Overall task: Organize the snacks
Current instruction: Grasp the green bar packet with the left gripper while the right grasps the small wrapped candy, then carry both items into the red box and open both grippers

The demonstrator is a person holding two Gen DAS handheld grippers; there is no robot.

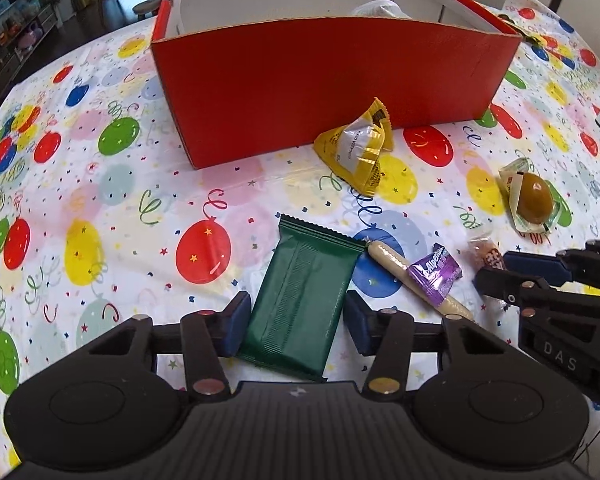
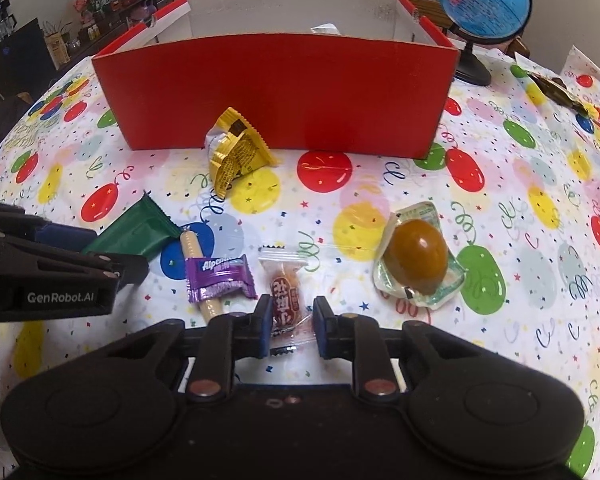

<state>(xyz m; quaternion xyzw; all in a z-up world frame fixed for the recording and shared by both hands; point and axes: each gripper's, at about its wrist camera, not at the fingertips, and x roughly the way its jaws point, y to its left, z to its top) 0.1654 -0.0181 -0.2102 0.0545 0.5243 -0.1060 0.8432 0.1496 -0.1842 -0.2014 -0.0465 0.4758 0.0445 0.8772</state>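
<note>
Your left gripper [image 1: 296,320] straddles green wafer pack [image 1: 300,304], jaws parted, pads flanking (not yet clamped). Your right gripper [image 2: 290,330] brackets small red candy [image 2: 286,300], jaws likewise unclosed. Red box [image 2: 276,92] waits behind, ready to receive.

The red box [image 2: 276,92] hides its contents (one white scrap [image 2: 326,29] shows, unidentifiable).

Both cameras sit low and close, facing the red box [image 1: 332,84] [image 2: 276,92]; both see the same snacks.
</note>
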